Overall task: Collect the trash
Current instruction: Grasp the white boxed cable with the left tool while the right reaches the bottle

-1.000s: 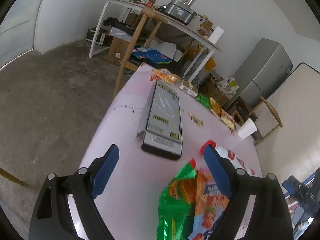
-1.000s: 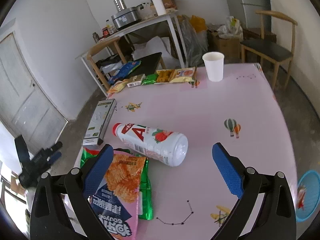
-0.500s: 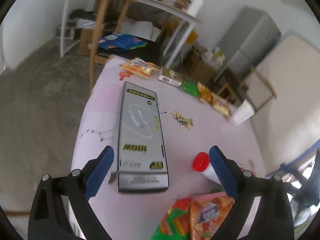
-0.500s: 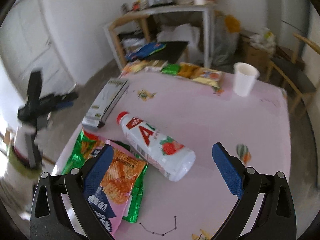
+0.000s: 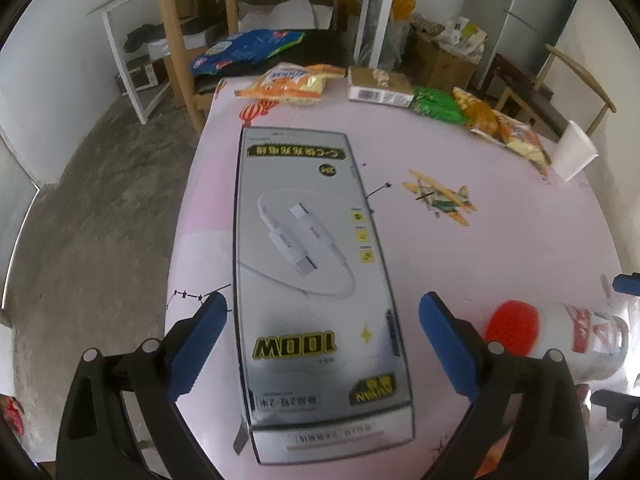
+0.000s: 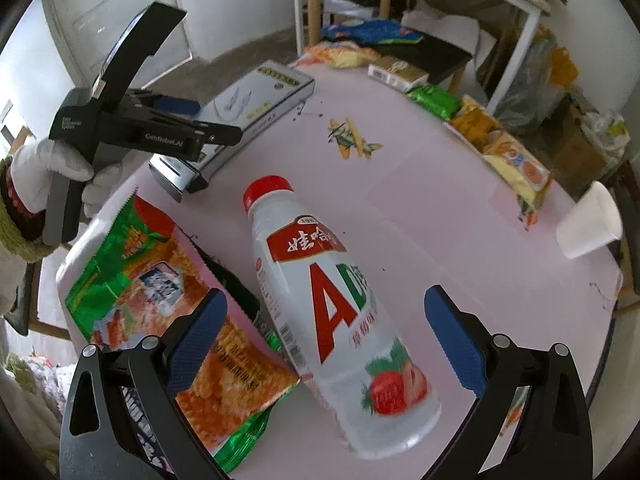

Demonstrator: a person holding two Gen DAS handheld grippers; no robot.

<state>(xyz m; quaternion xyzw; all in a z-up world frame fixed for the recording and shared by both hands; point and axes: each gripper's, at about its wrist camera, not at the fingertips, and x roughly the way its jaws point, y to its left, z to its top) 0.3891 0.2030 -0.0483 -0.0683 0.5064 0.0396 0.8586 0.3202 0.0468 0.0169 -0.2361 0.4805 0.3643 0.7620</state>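
Note:
A long grey cable box [image 5: 316, 280] lies on the pink table [image 5: 500, 240]. My left gripper [image 5: 322, 336] is open with its fingers on either side of the box's near end, apart from it. The box [image 6: 256, 96] and the left gripper [image 6: 176, 120] also show in the right wrist view. A white bottle with a red cap [image 6: 332, 292] lies on its side. My right gripper [image 6: 326, 332] is open with the bottle between its fingers, not touching. Chip bags [image 6: 172, 308] lie left of the bottle, partly under it.
Snack packets [image 5: 476, 116], a small carton [image 5: 380, 88] and a white paper cup [image 5: 572, 156] line the table's far edge. Wooden chairs [image 5: 192, 40], a white table and boxes stand beyond. The floor drops off at the left edge.
My left gripper has moved forward over the cable box, which now lies between its fingers. My right gripper has moved in over the bottle, which now lies between its fingers.

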